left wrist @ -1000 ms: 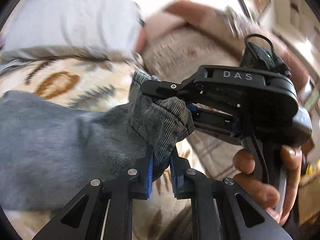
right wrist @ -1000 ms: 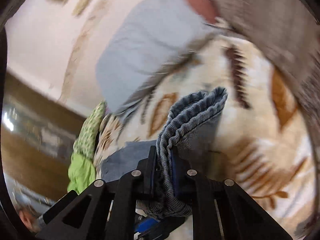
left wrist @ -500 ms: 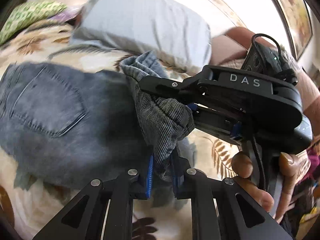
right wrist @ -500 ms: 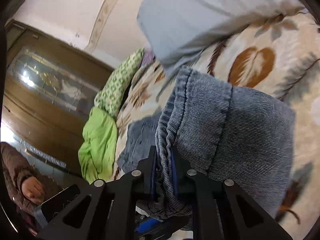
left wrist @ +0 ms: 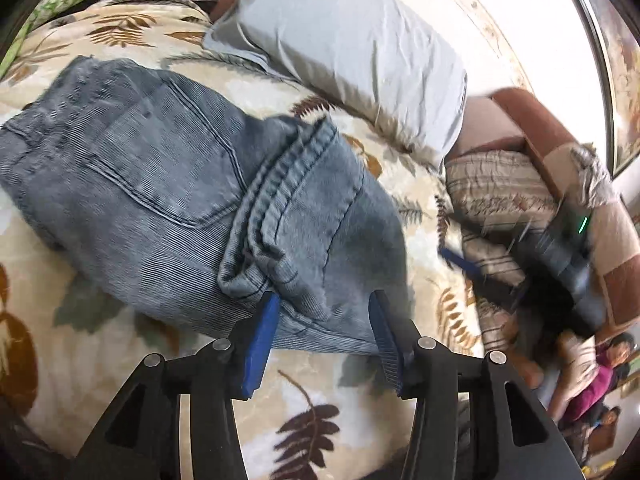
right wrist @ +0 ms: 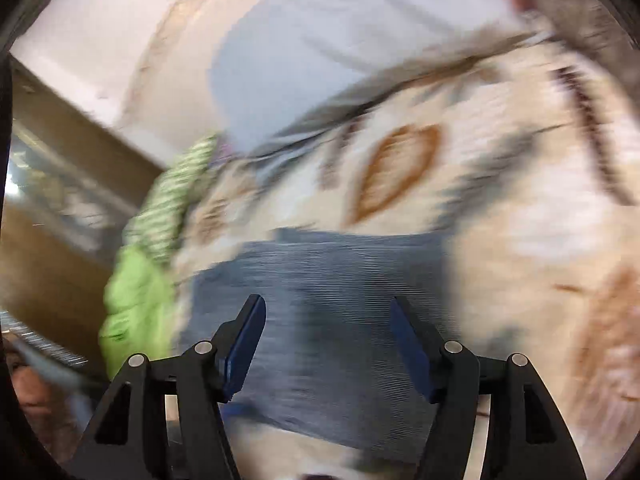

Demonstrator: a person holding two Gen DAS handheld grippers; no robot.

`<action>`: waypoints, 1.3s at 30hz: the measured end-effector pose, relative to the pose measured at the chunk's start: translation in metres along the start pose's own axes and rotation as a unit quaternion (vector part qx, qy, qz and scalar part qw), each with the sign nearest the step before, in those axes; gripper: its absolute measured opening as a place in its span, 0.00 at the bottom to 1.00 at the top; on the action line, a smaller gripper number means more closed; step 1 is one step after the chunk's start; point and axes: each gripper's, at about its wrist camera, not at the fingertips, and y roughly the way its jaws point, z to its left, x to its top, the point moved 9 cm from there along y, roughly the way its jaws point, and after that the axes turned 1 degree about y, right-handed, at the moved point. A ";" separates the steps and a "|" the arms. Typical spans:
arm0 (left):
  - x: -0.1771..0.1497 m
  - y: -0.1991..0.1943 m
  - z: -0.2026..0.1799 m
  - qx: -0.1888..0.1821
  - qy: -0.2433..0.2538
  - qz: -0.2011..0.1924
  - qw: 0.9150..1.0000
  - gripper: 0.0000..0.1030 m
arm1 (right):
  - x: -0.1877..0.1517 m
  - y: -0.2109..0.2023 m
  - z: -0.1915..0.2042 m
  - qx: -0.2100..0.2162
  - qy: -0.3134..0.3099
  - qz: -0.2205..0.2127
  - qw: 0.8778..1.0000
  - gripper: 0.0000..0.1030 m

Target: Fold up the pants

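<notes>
Jaws of both grippers (left wrist: 322, 300) (right wrist: 326, 308) just opening, wide — jeans (left wrist: 160, 184) loose beneath, unpinched.

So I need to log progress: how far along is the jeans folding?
Done: the jeans lie doubled on the leaf-print blanket, hem end laid over the pocket. In hand: nothing; the left hand-held gripper and right hand-held gripper have just been opening, denim unpinched. Left: perhaps another fold or smoothing.

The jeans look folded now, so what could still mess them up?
1. The hem lies bunched on the jeans, so the fold may slump or end up lumpy.
2. The left tool has just been opening, denim between its pads unpressed; pulling back could snag it.
3. The right tool, also just opening, is blurred over the jeans and might drag them.
</notes>
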 end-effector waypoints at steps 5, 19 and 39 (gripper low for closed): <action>0.020 0.008 0.008 0.069 0.017 0.015 0.997 0.56 | -0.030 0.012 -0.052 -0.037 0.059 0.036 0.997 0.60; 0.017 0.023 0.017 0.091 0.058 0.023 0.994 0.13 | -0.041 0.036 -0.022 -0.042 -0.007 0.043 0.998 0.08; 0.018 -0.107 0.098 0.130 -0.101 -0.031 0.986 0.49 | -0.078 0.019 0.107 -0.031 -0.131 -0.008 0.991 0.62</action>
